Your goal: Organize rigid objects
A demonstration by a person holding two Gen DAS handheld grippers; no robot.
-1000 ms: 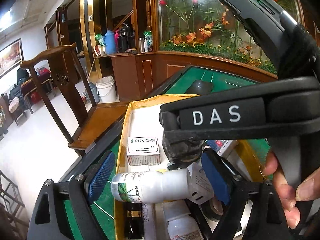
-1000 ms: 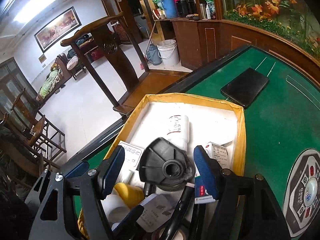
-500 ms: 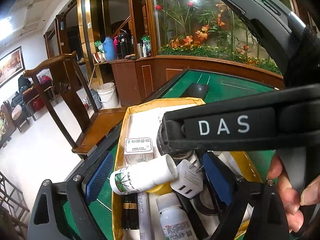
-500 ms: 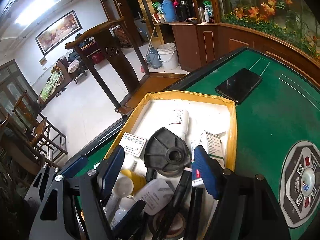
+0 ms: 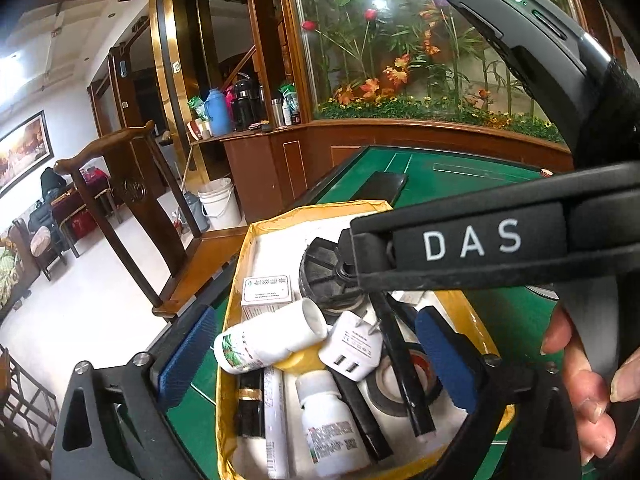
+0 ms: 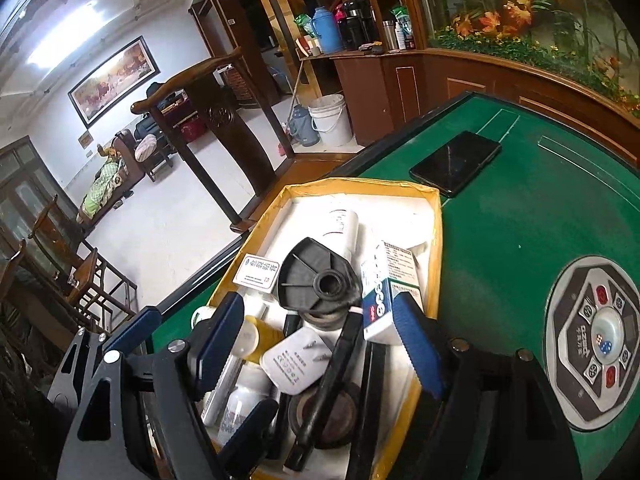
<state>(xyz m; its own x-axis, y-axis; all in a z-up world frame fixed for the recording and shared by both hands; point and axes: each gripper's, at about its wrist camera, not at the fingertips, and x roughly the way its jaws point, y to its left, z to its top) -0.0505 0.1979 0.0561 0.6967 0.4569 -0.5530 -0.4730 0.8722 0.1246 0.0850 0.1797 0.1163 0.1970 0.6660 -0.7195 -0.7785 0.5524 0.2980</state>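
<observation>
A yellow-rimmed tray [image 5: 244, 264] [image 6: 360, 184] on the green table holds several rigid items. Among them are a white bottle [image 5: 264, 340] lying tilted, a white charger plug [image 5: 352, 346] [image 6: 294, 360], a black ribbed cap [image 5: 324, 276] [image 6: 316, 280], a tape roll [image 5: 394, 384] and a blue-and-white box [image 6: 390, 292]. My left gripper [image 5: 314, 356] hovers over the near end, its jaws opening; the bottle and plug lie below between the pads, untouched. My right gripper [image 6: 320, 344] is also opening, with the plug and a black stick under it and nothing gripped.
A black phone [image 6: 456, 162] lies on the felt just beyond the tray. The table's round control panel [image 6: 600, 340] is at the right. A wooden chair [image 6: 224, 120] stands off the table's left edge. The right tool's black body [image 5: 480, 240] and a hand [image 5: 580, 380] cross the left wrist view.
The white bottle, level between my left pads a second ago, has dropped and lies tilted on the pile. Both grippers have drawn back from the tray, and their jaws stand wider.
</observation>
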